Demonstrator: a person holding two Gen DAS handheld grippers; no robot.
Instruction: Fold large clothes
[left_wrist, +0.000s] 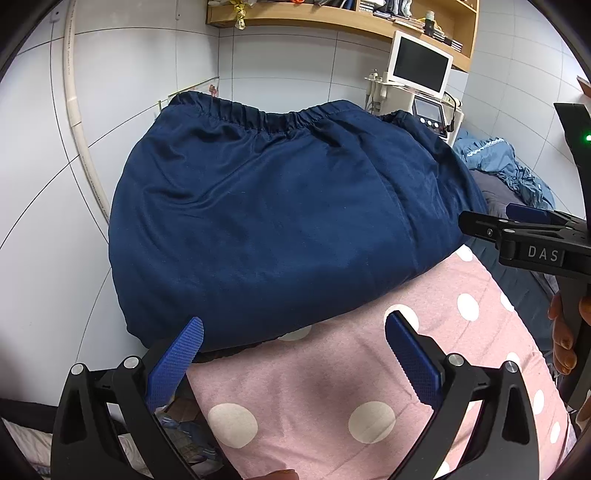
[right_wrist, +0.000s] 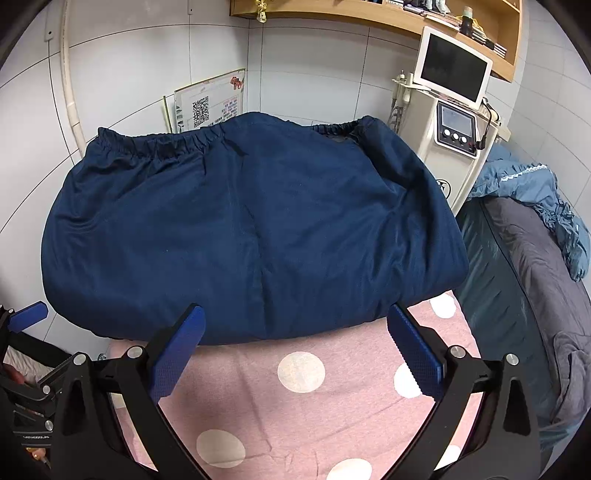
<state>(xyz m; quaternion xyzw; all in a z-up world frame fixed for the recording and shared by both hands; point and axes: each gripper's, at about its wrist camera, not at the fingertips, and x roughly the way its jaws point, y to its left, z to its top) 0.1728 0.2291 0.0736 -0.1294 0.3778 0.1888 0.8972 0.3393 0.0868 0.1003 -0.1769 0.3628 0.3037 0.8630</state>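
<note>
Nearest the lenses, both sets of jaws are being held wide apart with nothing between them. The left gripper (left_wrist: 293, 338) is being kept above the pink polka-dot blanket (left_wrist: 332, 387), its left blue pad (left_wrist: 177, 363) overlapping the near left corner of the navy trousers (left_wrist: 277, 221) in the view; whether it is touching cannot be told. The right gripper (right_wrist: 295, 334) is being held just short of the trousers' near folded edge, over bare blanket (right_wrist: 303, 406). In the left wrist view the right gripper (left_wrist: 517, 236) is being seen from the side at the right edge, with fingers of the person's hand (left_wrist: 563, 332) wrapped around its handle.

The navy trousers (right_wrist: 251, 229) are lying folded across the far part of the blanket, the near edge rounded and the elastic waistband (right_wrist: 162, 147) running along the far edge. A strip of open blanket is being left between the grippers and that near edge.

To the right, a grey bedcover (right_wrist: 532, 258) with crumpled blue clothing (right_wrist: 535, 192) is lying beside. Beyond, a cream machine with a screen (right_wrist: 454, 122) is standing against the white tiled wall (right_wrist: 314, 74), under a wooden shelf (right_wrist: 369, 18).
</note>
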